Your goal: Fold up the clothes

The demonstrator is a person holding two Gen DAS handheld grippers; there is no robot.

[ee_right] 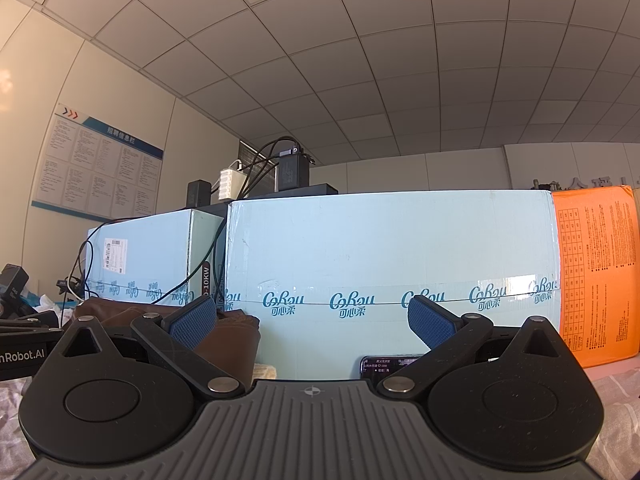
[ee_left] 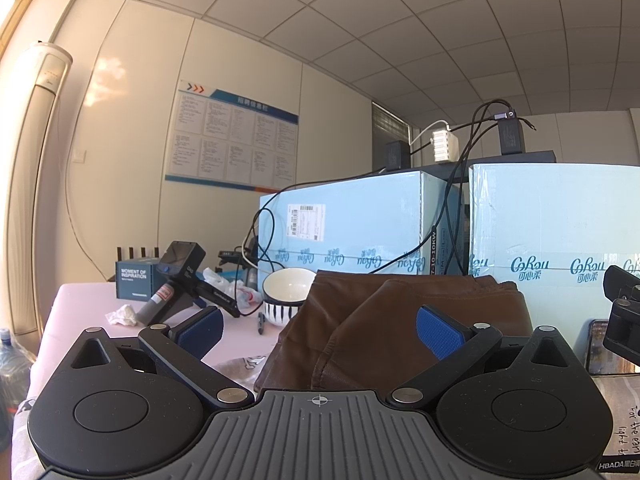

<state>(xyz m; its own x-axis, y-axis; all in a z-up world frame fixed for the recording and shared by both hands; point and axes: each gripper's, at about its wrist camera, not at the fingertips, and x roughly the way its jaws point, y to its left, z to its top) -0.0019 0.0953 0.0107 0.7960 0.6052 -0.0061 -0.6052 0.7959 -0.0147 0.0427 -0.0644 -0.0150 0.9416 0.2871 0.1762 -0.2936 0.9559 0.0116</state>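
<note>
Both grippers, left (ee_left: pixel 320 330) and right (ee_right: pixel 314 322), gape empty; folded brown trousers (ee_left: pixel 384 328) lie ahead, bowl (ee_left: pixel 289 292) beside them

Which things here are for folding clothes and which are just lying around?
For the job: brown garment, left claw and right claw, both open and empty.

Lying about: striped bowl, crumpled tissue, black pen, phone, blue boxes, orange box.

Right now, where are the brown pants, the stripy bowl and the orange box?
brown pants (ee_left: pixel 380 320), left wrist view, on the folded front.
stripy bowl (ee_left: pixel 286 288), left wrist view, on its white inside.
orange box (ee_right: pixel 596 272), right wrist view, on its printed front.
</note>
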